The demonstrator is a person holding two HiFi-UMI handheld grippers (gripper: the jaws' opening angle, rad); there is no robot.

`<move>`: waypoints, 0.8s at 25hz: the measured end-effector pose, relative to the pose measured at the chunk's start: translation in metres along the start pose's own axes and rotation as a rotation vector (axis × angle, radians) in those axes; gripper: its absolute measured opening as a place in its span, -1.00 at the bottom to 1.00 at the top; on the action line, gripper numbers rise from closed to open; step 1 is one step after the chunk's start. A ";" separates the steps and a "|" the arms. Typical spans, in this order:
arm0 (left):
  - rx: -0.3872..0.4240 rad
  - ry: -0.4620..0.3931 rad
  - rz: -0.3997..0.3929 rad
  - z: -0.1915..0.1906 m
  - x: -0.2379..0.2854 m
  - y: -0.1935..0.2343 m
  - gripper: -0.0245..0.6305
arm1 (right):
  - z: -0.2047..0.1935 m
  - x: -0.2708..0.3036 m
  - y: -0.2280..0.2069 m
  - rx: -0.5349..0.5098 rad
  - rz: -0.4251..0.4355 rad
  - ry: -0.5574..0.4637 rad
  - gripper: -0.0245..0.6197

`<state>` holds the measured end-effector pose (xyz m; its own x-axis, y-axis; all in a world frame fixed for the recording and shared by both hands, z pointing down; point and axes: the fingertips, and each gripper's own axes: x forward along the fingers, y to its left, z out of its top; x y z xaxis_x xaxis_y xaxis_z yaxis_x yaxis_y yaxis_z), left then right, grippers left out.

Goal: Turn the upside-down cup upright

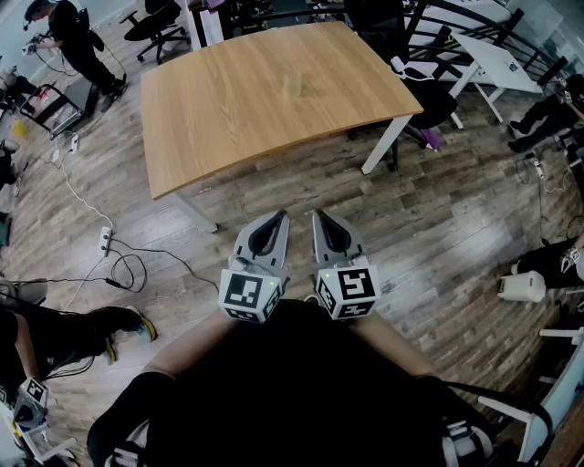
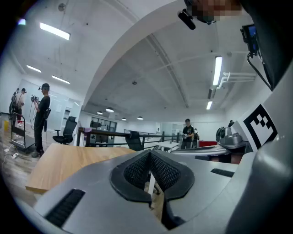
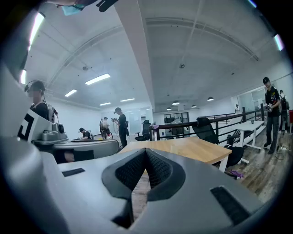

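A small pale cup stands on the wooden table at the far side of the head view; it is too faint to tell which way up it is. My left gripper and right gripper are held side by side close to my body, over the floor and well short of the table. Both are shut with nothing between the jaws. In the left gripper view the left gripper has its jaws closed, with the table edge beyond. The right gripper also has its jaws closed, pointing towards the table.
Cables and a power strip lie on the wooden floor at the left. A white jug sits on the floor at the right. Office chairs and a white desk stand behind the table. People stand around, one at top left.
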<state>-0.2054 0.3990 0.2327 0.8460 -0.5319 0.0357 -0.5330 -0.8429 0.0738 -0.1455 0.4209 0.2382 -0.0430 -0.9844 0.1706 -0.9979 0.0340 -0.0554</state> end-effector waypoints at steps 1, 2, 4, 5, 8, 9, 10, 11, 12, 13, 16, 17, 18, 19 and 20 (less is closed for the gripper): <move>-0.007 0.009 -0.003 -0.001 -0.001 0.002 -0.90 | -0.001 0.002 0.002 0.001 0.001 0.000 -0.89; -0.013 0.019 -0.006 -0.002 -0.002 0.003 -0.90 | -0.001 0.004 0.004 0.001 0.001 0.000 -0.89; -0.018 0.028 -0.011 -0.003 -0.003 0.008 -0.90 | -0.001 0.008 0.009 0.000 -0.002 0.000 -0.89; -0.012 0.023 -0.012 -0.003 -0.004 0.011 -0.90 | -0.001 0.010 0.011 -0.001 -0.006 0.000 -0.89; -0.005 0.007 -0.016 -0.004 -0.006 0.020 -0.90 | -0.003 0.013 0.016 0.003 -0.023 0.000 -0.89; -0.012 0.009 -0.019 -0.004 -0.007 0.021 -0.90 | -0.005 0.014 0.017 0.007 -0.029 0.001 -0.88; -0.020 0.010 -0.022 -0.005 -0.008 0.022 -0.90 | -0.007 0.014 0.018 0.014 -0.035 0.002 -0.89; -0.024 0.011 -0.025 -0.006 -0.010 0.024 -0.90 | -0.010 0.014 0.019 0.025 -0.043 0.003 -0.89; -0.025 0.014 -0.026 -0.009 -0.012 0.026 -0.90 | -0.013 0.015 0.019 0.038 -0.052 0.004 -0.89; -0.027 0.019 -0.027 -0.012 -0.013 0.030 -0.90 | -0.016 0.016 0.019 0.055 -0.062 0.003 -0.89; -0.047 0.048 -0.017 -0.025 -0.008 0.047 -0.90 | -0.019 0.029 0.010 0.091 -0.088 -0.004 -0.89; -0.054 0.055 -0.013 -0.028 -0.002 0.053 -0.90 | -0.019 0.036 0.003 0.090 -0.097 -0.004 -0.89; -0.057 0.059 -0.008 -0.031 0.006 0.059 -0.90 | -0.019 0.044 -0.005 0.085 -0.105 -0.006 -0.89; -0.055 0.062 -0.004 -0.033 0.016 0.066 -0.90 | -0.019 0.054 -0.015 0.079 -0.112 -0.007 -0.89; -0.054 0.065 0.000 -0.036 0.030 0.073 -0.90 | -0.020 0.066 -0.026 0.074 -0.118 -0.007 -0.89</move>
<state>-0.2187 0.3245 0.2749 0.8458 -0.5239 0.1002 -0.5332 -0.8364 0.1271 -0.1231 0.3585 0.2705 0.0751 -0.9821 0.1730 -0.9896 -0.0947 -0.1079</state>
